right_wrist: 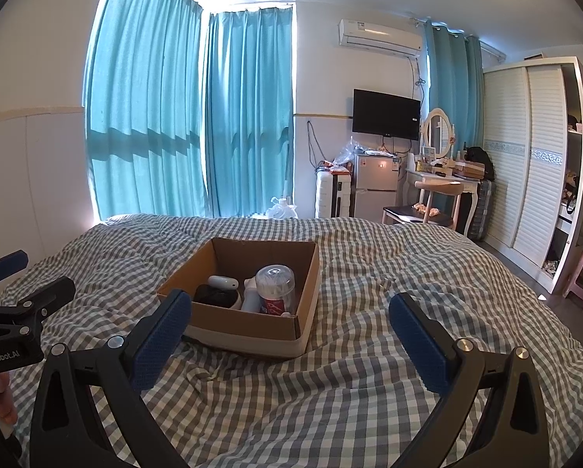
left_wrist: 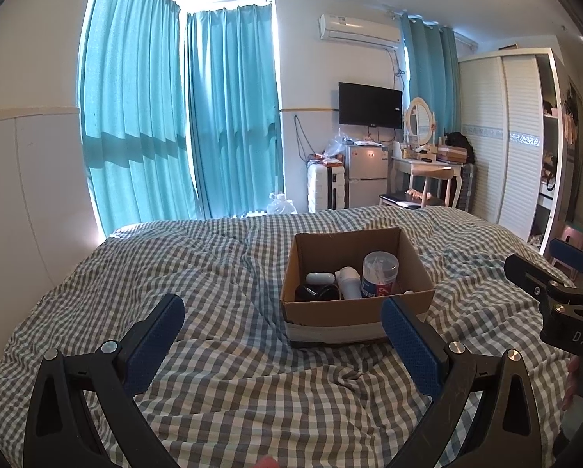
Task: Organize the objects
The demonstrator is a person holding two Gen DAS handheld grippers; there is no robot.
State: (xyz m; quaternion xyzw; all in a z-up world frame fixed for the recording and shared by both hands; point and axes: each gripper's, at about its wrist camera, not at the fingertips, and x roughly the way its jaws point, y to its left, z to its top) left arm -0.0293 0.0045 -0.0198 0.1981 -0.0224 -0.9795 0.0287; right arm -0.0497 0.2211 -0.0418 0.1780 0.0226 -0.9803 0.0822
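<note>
The left gripper [left_wrist: 283, 310] hovers low over the checked quilt [left_wrist: 221, 390], jaws spread wide and holding nothing. Ahead of it, nearer its right finger, sits the cardboard box [left_wrist: 408, 300], top open. Inside, left to right, lie a black round item [left_wrist: 317, 292], a white case [left_wrist: 320, 277], a white bottle [left_wrist: 349, 281] and a clear tub [left_wrist: 380, 275], apparently gathered there to tidy them. The right gripper [right_wrist: 289, 310] is equally wide open and empty, the box ahead by its left finger. I see nothing loose on the quilt, so the sorting looks nearly done. Soft folds surround the box's walls; open bedding right of the right jaws leaves free room.
</note>
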